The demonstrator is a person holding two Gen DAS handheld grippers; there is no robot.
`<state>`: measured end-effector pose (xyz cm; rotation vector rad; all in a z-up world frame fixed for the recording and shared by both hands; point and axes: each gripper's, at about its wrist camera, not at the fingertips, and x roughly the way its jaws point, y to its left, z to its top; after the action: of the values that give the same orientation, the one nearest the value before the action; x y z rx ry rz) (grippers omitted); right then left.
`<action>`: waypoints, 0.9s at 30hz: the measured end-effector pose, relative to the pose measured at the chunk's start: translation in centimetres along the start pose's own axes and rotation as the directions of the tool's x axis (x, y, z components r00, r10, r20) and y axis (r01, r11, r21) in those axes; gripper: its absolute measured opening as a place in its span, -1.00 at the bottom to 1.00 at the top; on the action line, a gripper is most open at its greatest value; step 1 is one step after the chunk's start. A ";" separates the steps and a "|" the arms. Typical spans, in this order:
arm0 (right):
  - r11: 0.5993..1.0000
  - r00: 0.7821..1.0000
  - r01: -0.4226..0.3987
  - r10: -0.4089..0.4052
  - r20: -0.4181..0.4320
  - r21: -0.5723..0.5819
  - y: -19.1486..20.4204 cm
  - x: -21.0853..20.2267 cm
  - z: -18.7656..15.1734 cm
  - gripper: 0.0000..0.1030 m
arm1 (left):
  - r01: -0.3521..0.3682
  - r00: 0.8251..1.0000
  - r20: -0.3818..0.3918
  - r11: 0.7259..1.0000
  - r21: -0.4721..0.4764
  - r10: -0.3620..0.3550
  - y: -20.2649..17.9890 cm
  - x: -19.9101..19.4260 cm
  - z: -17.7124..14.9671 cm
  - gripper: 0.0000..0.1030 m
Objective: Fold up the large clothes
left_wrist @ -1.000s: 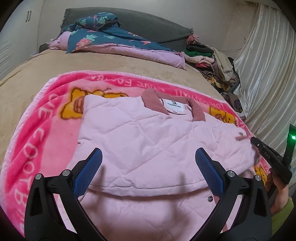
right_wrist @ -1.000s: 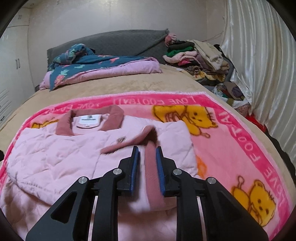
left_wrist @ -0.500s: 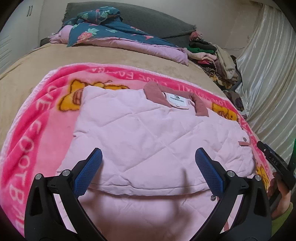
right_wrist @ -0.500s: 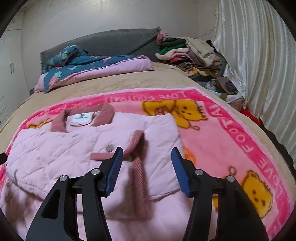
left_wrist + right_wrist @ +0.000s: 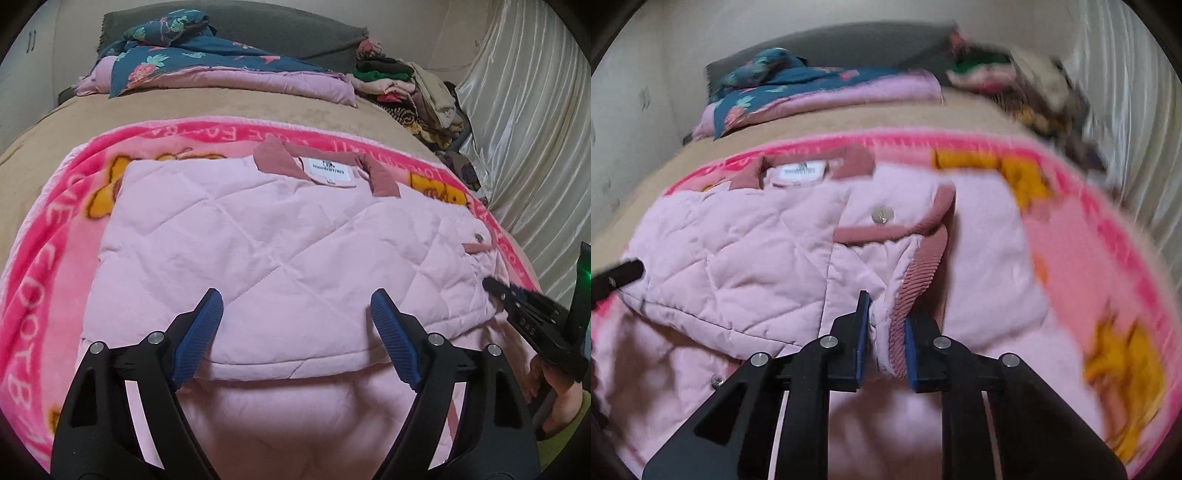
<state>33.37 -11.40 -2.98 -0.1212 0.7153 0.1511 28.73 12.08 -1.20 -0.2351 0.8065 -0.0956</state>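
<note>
Pink jacket (image 5: 280,236) on blanket (image 5: 48,236), bed. Right gripper (image 5: 885,343): fingers clenched on ribbed cuff (image 5: 916,280). Left gripper (image 5: 295,332): fingers spread, narrowing, nothing grasped.

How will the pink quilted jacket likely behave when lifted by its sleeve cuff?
The jacket will probably sag and drape: it is soft, creased and already folded over itself. Its padding suggests it is bulky but light. The ribbed cuff, pinched by the right gripper, should grip well rather than slip.
</note>
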 end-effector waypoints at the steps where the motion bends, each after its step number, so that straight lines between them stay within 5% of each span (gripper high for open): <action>1: 1.000 1.000 0.009 -0.009 0.005 0.006 -0.2 0.3 0.4 -0.70 | 0.006 1.000 0.003 1.000 -0.007 -0.006 0.0 -0.1 0.0 0.45; 4: 0.998 0.999 0.038 -0.037 -0.012 0.048 -1.0 2.3 1.2 -0.67 | 0.003 1.000 0.009 1.000 -0.023 -0.002 0.4 -0.1 0.1 0.46; 7: 0.994 0.997 0.060 -0.055 -0.056 0.086 -1.5 3.0 1.2 -0.31 | -0.021 1.000 -0.007 0.999 -0.027 0.020 0.7 0.4 -0.1 0.46; 10: 0.989 0.994 0.108 -0.111 0.020 0.098 -1.6 0.6 1.4 -0.17 | -0.033 0.999 -0.028 0.999 -0.022 0.032 0.8 1.0 -0.3 0.46; 12: 0.993 0.989 0.105 -0.109 0.095 0.047 -0.4 -1.2 1.9 0.08 | -0.040 0.999 -0.034 0.999 -0.016 0.040 0.7 1.4 -0.4 0.49; 13: 0.996 0.990 0.078 -0.083 0.115 0.042 -0.2 -1.7 2.1 0.44 | -0.043 0.998 -0.037 0.999 -0.014 0.042 0.6 1.6 -0.5 0.50; 15: 0.999 0.989 0.012 -0.016 0.149 0.031 0.6 -2.7 2.7 0.72 | -0.055 0.998 -0.043 0.999 -0.001 0.054 0.4 1.8 -0.7 0.53; 20: 0.998 0.998 -0.068 0.068 0.014 -0.015 1.8 0.3 3.7 0.77 | -0.065 0.997 -0.045 0.998 0.008 0.065 0.3 2.0 -1.0 0.54; 23: 0.994 0.974 -0.107 0.103 -0.204 -0.007 1.6 5.7 2.4 0.86 | -0.061 0.997 -0.049 0.998 -0.001 0.060 0.4 2.2 -1.0 0.55; 27: 0.994 0.970 -0.107 0.105 -0.221 0.005 1.6 7.8 1.2 0.90 | -0.061 0.996 -0.061 0.998 0.007 0.061 0.1 2.4 -1.1 0.55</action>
<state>39.66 -8.87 -7.32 -0.1078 0.9438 0.2450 29.54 11.54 -3.65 -0.2032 0.8735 -0.0476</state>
